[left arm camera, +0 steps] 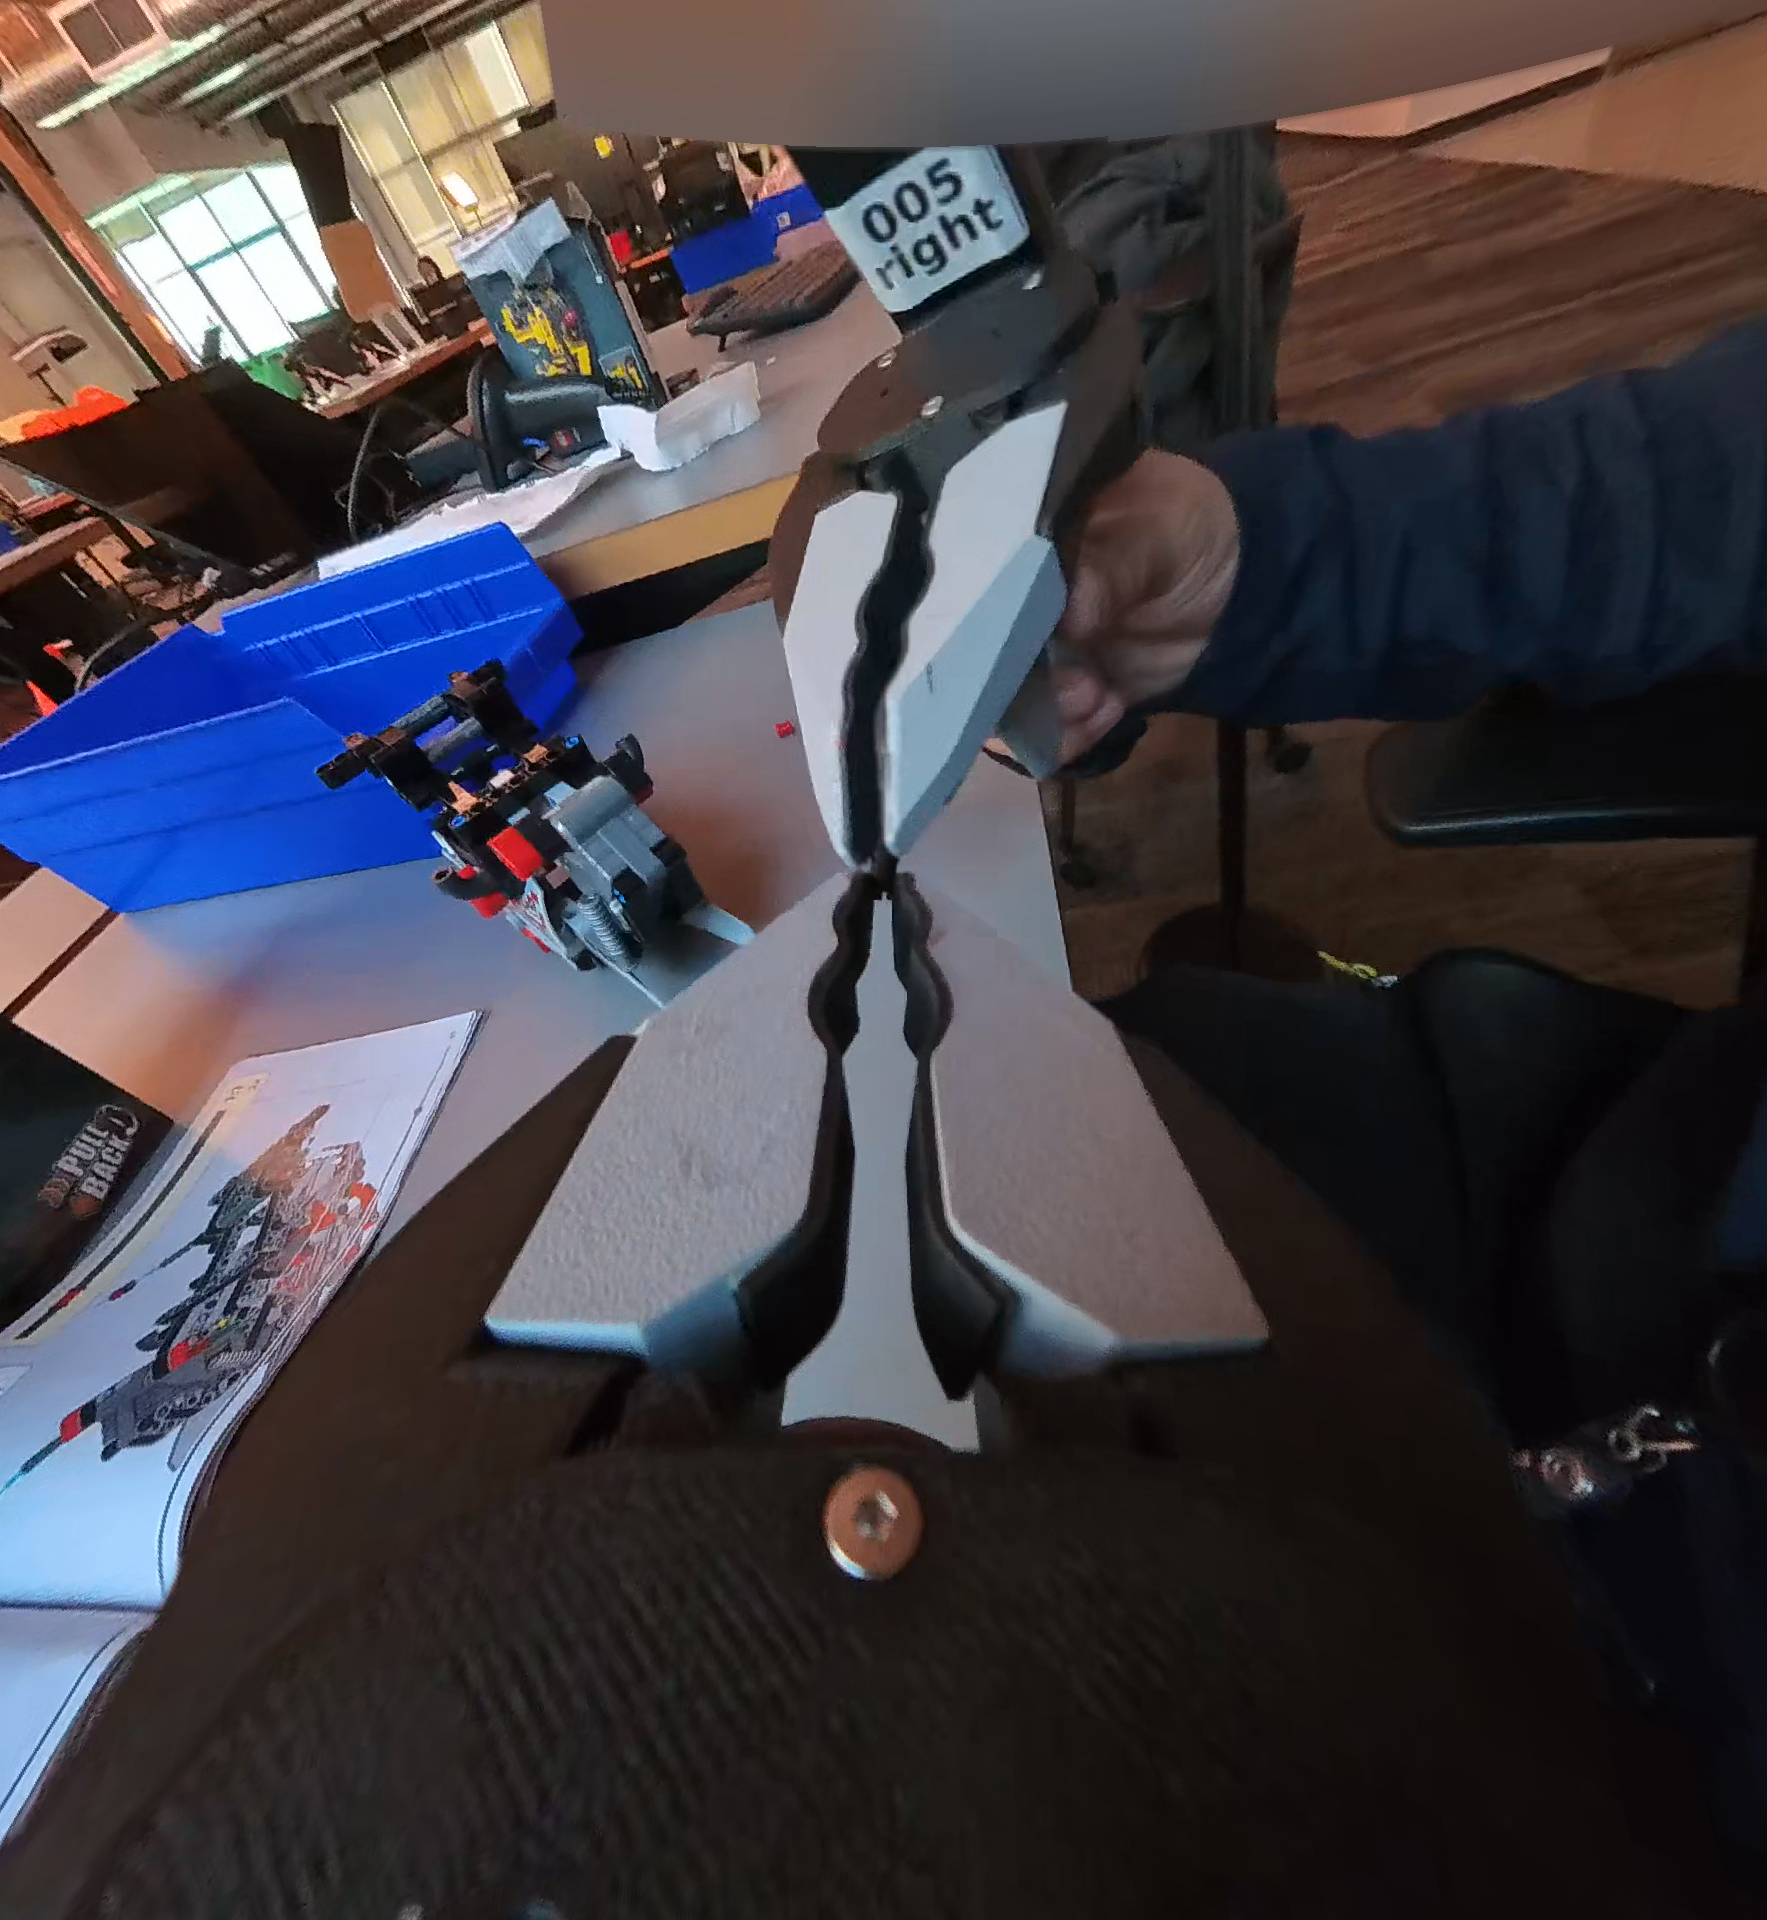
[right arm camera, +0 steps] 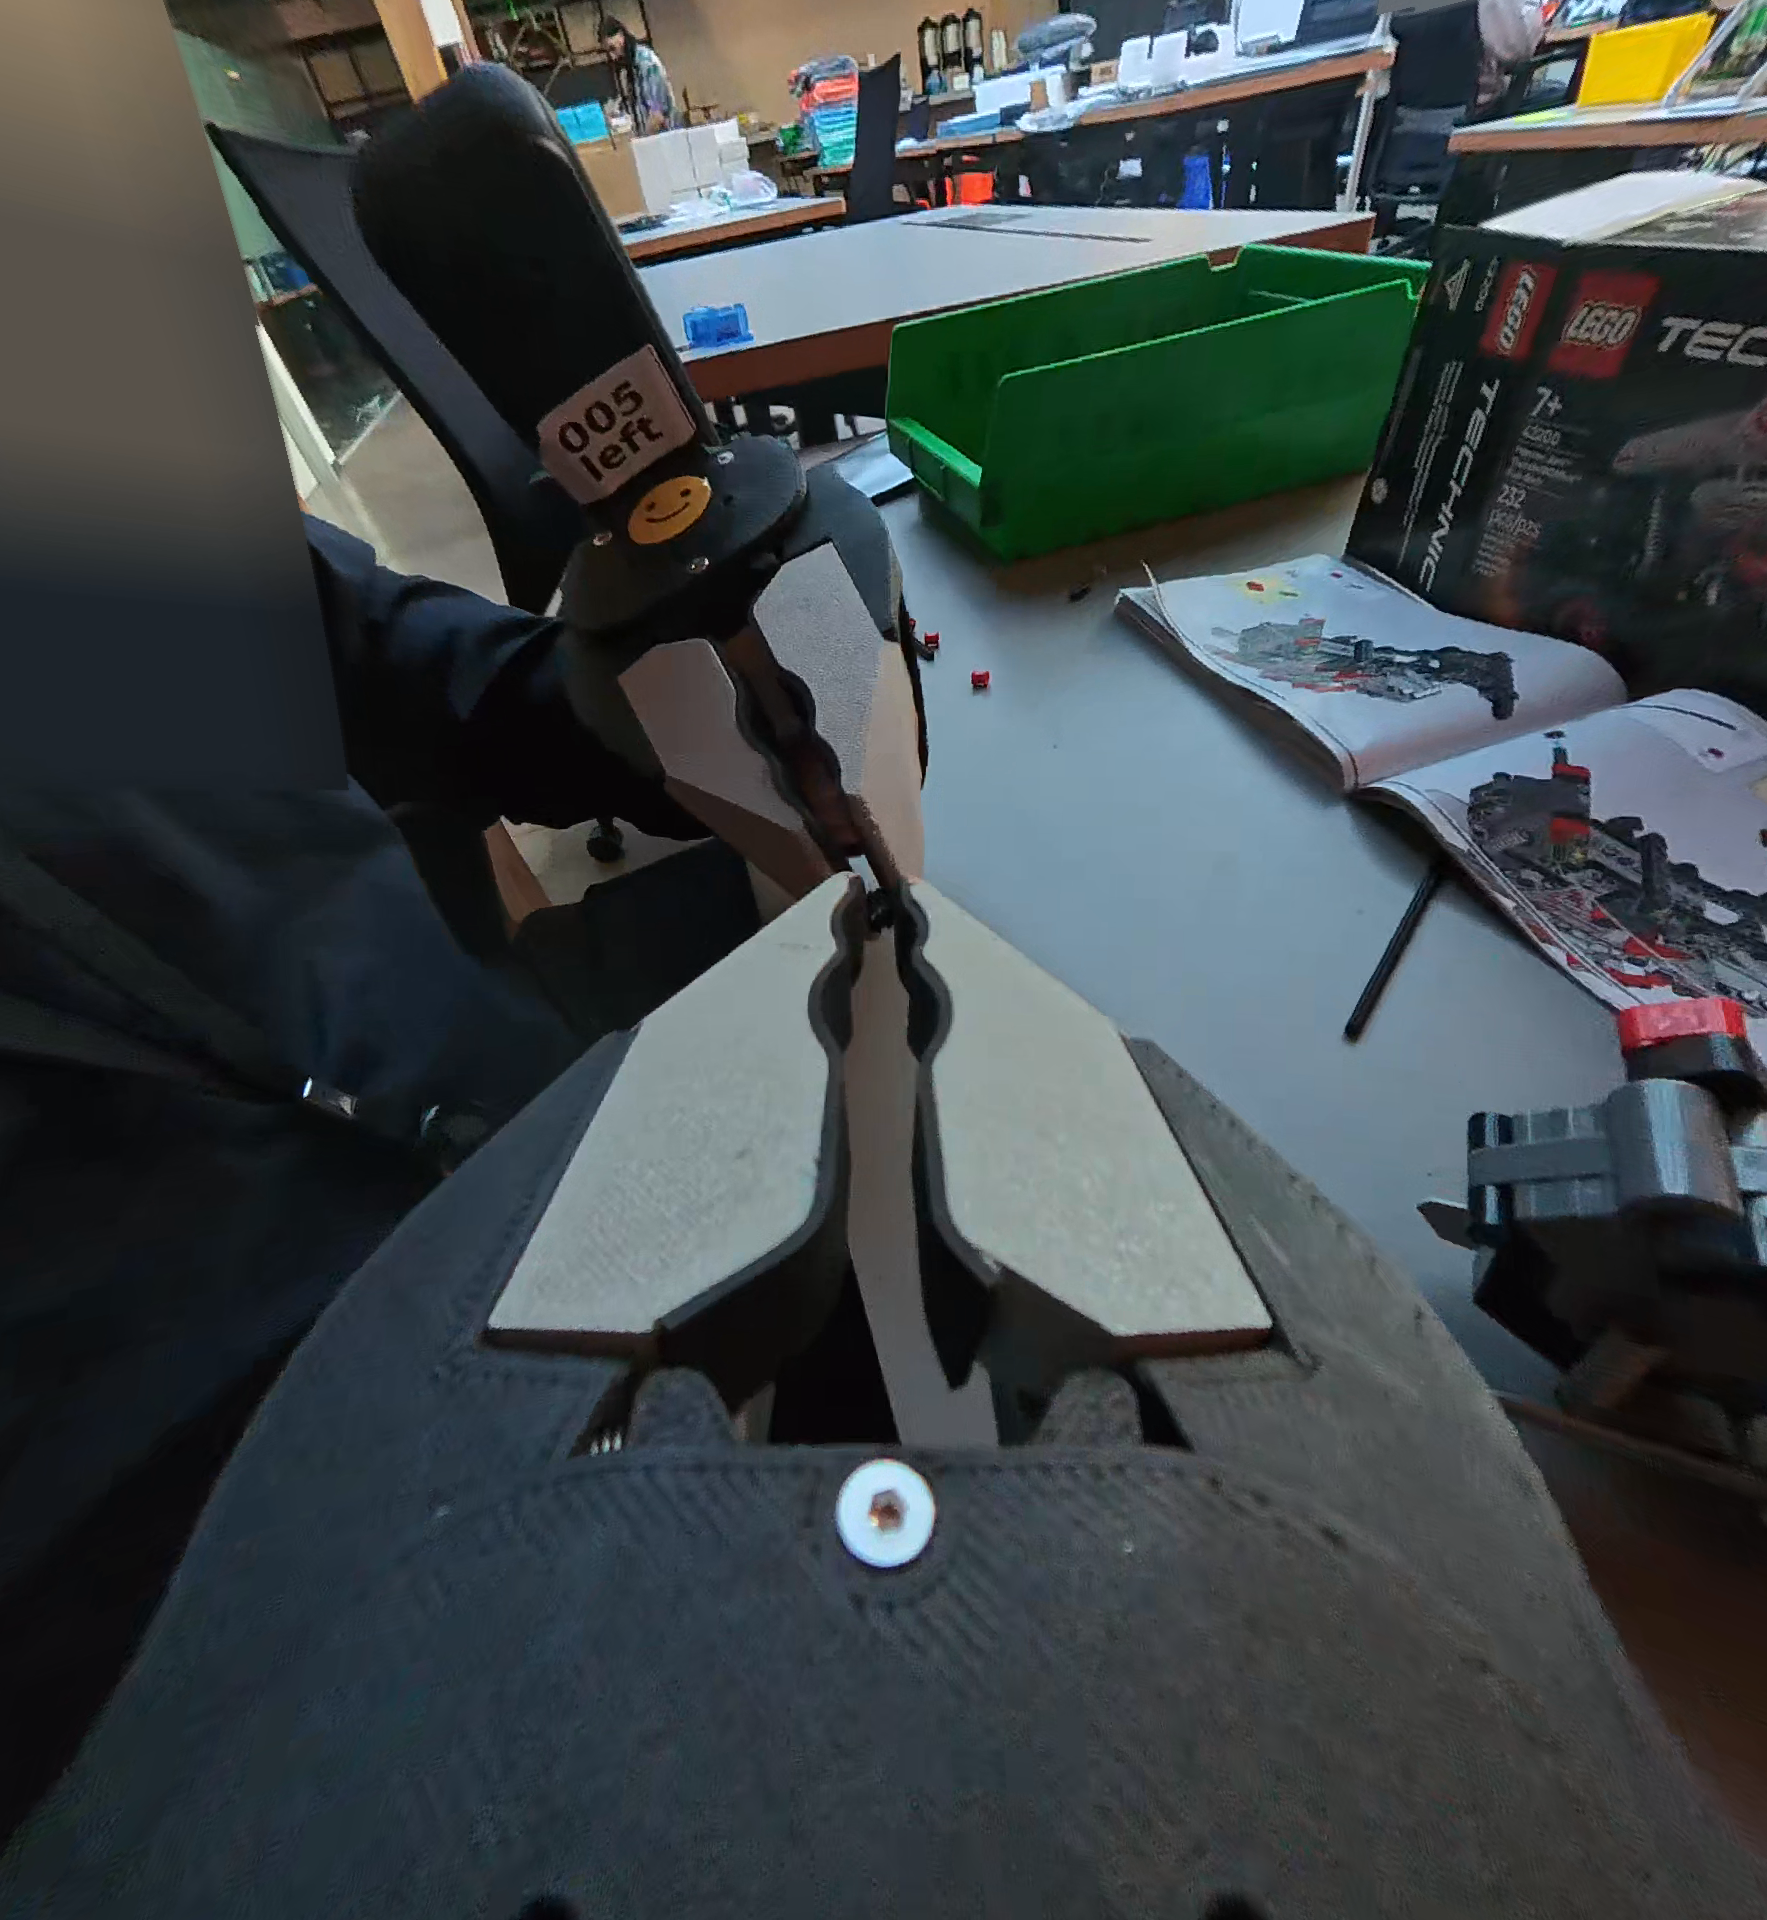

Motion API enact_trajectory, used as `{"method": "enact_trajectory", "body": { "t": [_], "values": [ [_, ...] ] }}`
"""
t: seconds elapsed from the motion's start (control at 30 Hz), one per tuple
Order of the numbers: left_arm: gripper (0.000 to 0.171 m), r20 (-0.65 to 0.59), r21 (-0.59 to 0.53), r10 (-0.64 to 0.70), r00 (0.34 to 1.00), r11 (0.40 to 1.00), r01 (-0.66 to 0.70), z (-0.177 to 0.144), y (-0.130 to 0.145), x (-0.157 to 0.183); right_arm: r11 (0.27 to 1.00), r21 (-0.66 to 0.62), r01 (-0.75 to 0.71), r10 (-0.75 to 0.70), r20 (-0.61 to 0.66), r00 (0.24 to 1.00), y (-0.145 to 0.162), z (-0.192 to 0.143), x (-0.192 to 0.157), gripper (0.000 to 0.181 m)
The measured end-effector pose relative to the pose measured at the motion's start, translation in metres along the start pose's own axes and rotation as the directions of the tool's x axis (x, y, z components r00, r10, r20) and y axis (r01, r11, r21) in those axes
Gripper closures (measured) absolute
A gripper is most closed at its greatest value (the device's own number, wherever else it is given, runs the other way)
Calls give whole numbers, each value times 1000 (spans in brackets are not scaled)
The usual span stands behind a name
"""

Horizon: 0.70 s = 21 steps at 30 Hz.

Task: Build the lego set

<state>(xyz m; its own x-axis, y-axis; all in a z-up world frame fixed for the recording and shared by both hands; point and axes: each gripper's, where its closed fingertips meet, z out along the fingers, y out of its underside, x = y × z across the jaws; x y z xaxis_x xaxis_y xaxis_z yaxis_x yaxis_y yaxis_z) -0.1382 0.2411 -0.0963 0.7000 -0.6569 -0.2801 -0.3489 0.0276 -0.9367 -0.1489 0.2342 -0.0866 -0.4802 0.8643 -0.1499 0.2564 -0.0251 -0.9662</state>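
Note:
My left gripper [left arm camera: 874,885] and my right gripper [right arm camera: 877,902] meet tip to tip in the air above the near edge of the grey table [right arm camera: 1118,831]. Both are closed down on a small black Lego piece [right arm camera: 874,914] pinched between the tips; it is too small to tell its shape. In the left wrist view the right gripper [left arm camera: 866,854] comes in from the upper right. In the right wrist view the left gripper [right arm camera: 861,860] comes in from the upper left. The part-built black, grey and red Lego model [left arm camera: 546,821] stands on the table, and also shows in the right wrist view [right arm camera: 1637,1184].
Blue bins [left arm camera: 235,748] stand behind the model. An open instruction booklet [left arm camera: 183,1299] [right arm camera: 1481,748] lies on the table, with a black axle [right arm camera: 1393,956] beside it. A green bin [right arm camera: 1118,416] and the Lego box [right arm camera: 1637,436] stand behind. Small red pieces [right arm camera: 981,681] [left arm camera: 782,730] lie loose. Less than 4 cm separates the two grippers' tips.

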Motion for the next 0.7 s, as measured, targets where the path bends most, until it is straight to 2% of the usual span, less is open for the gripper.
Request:
{"method": "enact_trajectory", "body": {
  "t": [0.1,0.4,0.53,0.7],
  "values": [
    [170,1,34,-29,1000,999,29,-2,-3,-2,999,36,-1,0,6,1000,-6,-4,-1,177],
    [170,5,81,-76,997,994,75,-3,-5,-3,1000,13,6,-6,-5,1000,-5,0,0,181],
    [170,4,118,-122,992,986,121,-6,-8,-5,999,43,-5,6,-7,1000,-8,1,1,177],
    [170,-7,119,-149,989,982,149,-5,-6,-5,1000,20,11,-11,-3,1000,-6,2,2,181]
  ]
}}
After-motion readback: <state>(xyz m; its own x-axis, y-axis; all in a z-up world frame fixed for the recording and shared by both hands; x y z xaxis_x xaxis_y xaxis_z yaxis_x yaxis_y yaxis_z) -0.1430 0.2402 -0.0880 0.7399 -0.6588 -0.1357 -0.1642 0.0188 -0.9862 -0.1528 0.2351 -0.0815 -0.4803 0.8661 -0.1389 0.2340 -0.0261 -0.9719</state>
